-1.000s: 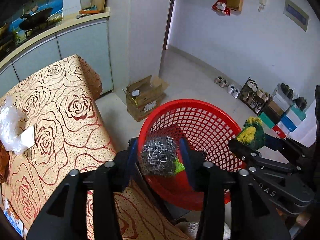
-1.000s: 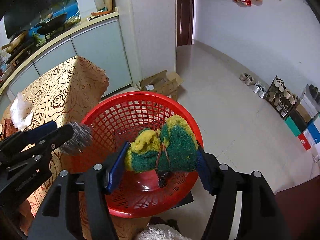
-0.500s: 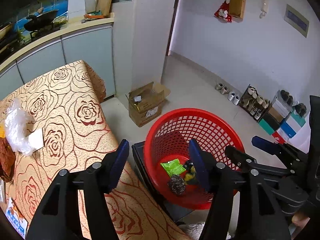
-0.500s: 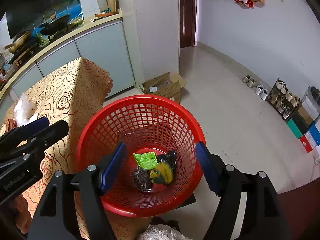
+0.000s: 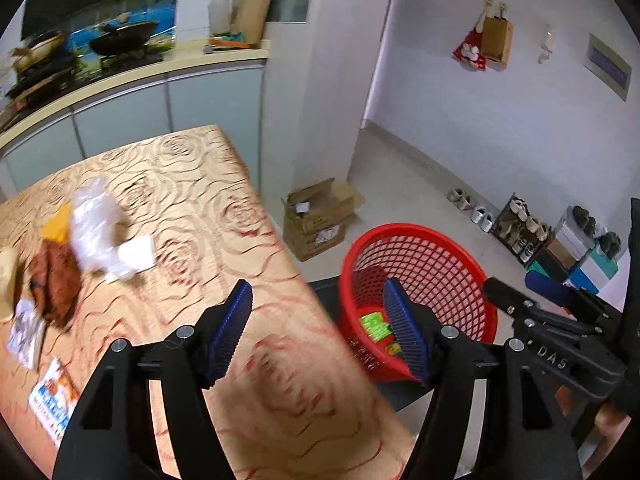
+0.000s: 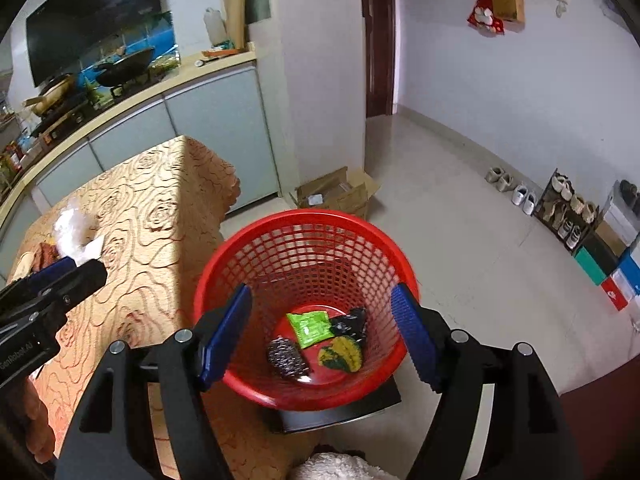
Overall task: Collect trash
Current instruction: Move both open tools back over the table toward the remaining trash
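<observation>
Beside the table sits the round red plastic basket with net-like sides [image 6: 308, 240], resting on a dark flat stand on the pale floor. That long table with the gold cloth covered in rose swirls [image 5: 200, 216] is the biggest thing, and its edge is just beside the basket.

Next comes the left gripper with black arms and blue pads [image 5: 316, 328]. It is spread wide with nothing in it, and it hangs over the table edge near the basket. The right gripper [image 6: 320, 336], black with blue pads too, is also spread wide and holds nothing. It hangs right above the basket's mouth.

On the floor past the basket stands an open brown cardboard box [image 6: 340, 192].

On the far part of the table lies a crumpled clear plastic bag [image 5: 96, 224]. A rust-brown lump [image 5: 56, 280] touches it; it is blurry, maybe cloth or paper.

Down at the bottom of the basket lie four small things close together: a flat bright green packet [image 6: 310, 328], a shiny grey wire scrubber ball [image 6: 286, 358], a fuzzy yellow and green scrubber [image 6: 342, 354], and a crumpled black wrapper [image 6: 350, 324].
</observation>
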Motion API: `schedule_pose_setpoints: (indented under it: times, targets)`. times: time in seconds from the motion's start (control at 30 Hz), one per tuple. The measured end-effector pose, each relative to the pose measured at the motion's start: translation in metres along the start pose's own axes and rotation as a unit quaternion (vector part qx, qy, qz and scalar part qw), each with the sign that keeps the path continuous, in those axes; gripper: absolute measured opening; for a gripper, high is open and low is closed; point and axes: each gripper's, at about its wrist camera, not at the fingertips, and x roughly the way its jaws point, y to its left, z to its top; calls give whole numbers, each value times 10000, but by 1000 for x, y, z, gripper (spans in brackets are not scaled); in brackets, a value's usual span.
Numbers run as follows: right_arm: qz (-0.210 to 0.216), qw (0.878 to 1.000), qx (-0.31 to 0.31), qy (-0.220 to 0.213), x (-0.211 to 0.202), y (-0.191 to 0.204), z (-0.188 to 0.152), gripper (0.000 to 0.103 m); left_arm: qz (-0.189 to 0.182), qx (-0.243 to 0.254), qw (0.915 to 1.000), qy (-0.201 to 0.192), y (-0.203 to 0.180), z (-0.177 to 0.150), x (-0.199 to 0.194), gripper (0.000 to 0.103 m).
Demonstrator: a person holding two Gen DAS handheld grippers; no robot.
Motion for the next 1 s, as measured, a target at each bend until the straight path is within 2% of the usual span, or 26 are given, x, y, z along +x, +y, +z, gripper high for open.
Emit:
schedule_pose_setpoints:
  times: [0.2, 0.5, 1.0]
  targets:
    - [282, 9992, -286, -42, -9, 41, -7, 70, 321, -309, 9990, -23, 39, -19, -26, 67]
    - [680, 9952, -706, 5, -12, 110, -20, 70, 909, -872, 9920, -21, 117, -51, -67, 67]
    - [982, 9885, -1146, 100, -14, 179, -32, 70, 1532, -1403, 9782, 51, 205, -85, -96, 67]
